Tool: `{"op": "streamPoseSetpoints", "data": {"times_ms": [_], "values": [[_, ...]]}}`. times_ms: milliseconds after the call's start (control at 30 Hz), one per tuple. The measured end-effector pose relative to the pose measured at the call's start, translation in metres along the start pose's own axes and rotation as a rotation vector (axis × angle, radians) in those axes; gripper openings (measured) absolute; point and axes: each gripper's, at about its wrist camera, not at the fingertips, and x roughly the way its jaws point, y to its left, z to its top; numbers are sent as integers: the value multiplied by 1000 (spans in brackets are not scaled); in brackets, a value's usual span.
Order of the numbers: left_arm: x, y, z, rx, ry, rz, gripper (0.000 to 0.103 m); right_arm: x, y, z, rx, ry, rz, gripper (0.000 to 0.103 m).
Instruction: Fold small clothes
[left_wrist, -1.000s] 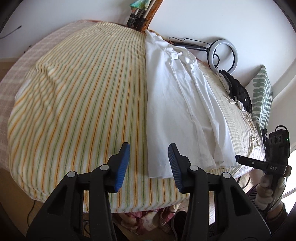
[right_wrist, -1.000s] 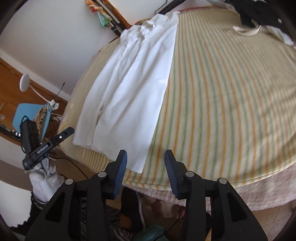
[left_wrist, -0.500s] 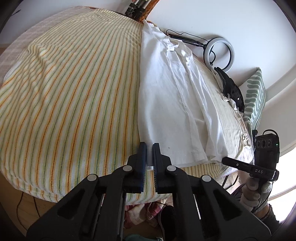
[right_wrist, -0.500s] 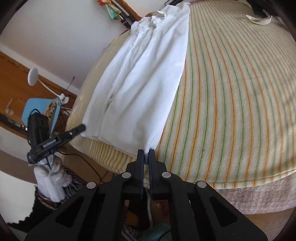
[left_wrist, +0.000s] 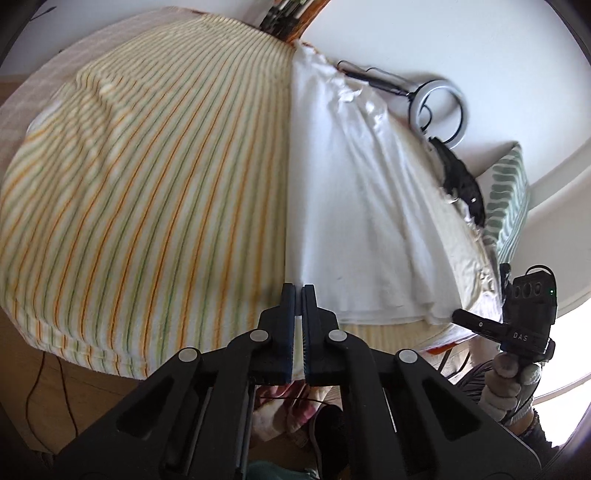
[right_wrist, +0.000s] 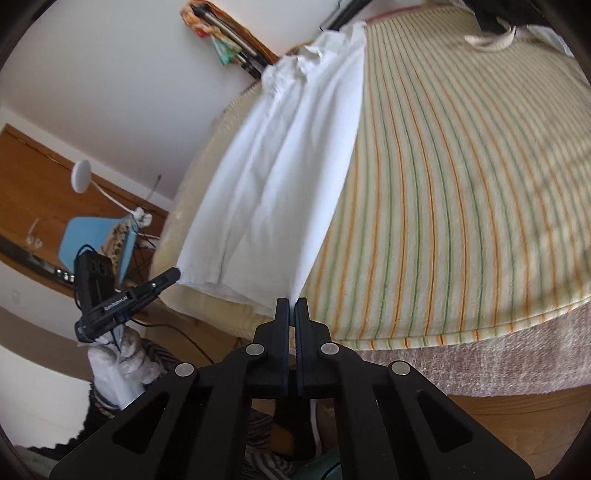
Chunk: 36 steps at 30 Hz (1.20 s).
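Striped bedspread open leftward, black clothes crowding far corner

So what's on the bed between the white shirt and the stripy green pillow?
In the left wrist view, a dark heap of clothing lies between the white shirt and the green patterned pillow, with bare pale sheet nearer the shirt.

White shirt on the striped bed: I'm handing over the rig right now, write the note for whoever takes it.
Left gripper: shut on the near hem corner of the long white cotton shirt.
Right gripper: shut on the shirt's other near hem corner.
Shirt: already narrowed lengthwise, lying flat on the orange-and-green striped bed cover, collar at the far end.
Done: long-side folds, both hem corners pinched.
Left: probably carry the hem towards the collar, release, then smooth.
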Motion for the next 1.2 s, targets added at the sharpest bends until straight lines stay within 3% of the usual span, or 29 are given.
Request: {"op": "streamPoseSetpoints", "data": {"times_ms": [167,333,400,433,500,633,667,700,733,967,1200], "values": [[-7,-2,2,22,-16,10,1,3,-12,2,20,13,3,2],[-6,-2,1,24,-9,-9,1,-11,1,4,-86,-7,-26,6],[-5,-3,4,25,-5,-19,1,-15,-3,6,-67,-24,-25,28],[-3,-2,5,18,3,-11,8,-14,-6,9,-47,-23,-27,29],[1,2,6,-12,21,-41,18,-8,-12,11,-21,-1,-18,29],[3,1,10,-4,19,-42,15,-4,-19,12,18,-2,49,29],[4,1,11,-2,19,-37,11,-3,-20,12,24,1,54,24],[6,0,12,0,24,-31,4,-1,-22,13,26,12,59,9],[6,0,12,-3,26,-33,4,2,-23,12,28,33,65,4],[-3,-7,24,-14,-4,-62,3,-5,-29,13,85,2,154,3],[-3,-22,52,-4,-45,-78,3,-20,-32,36,125,-73,190,3]]}}
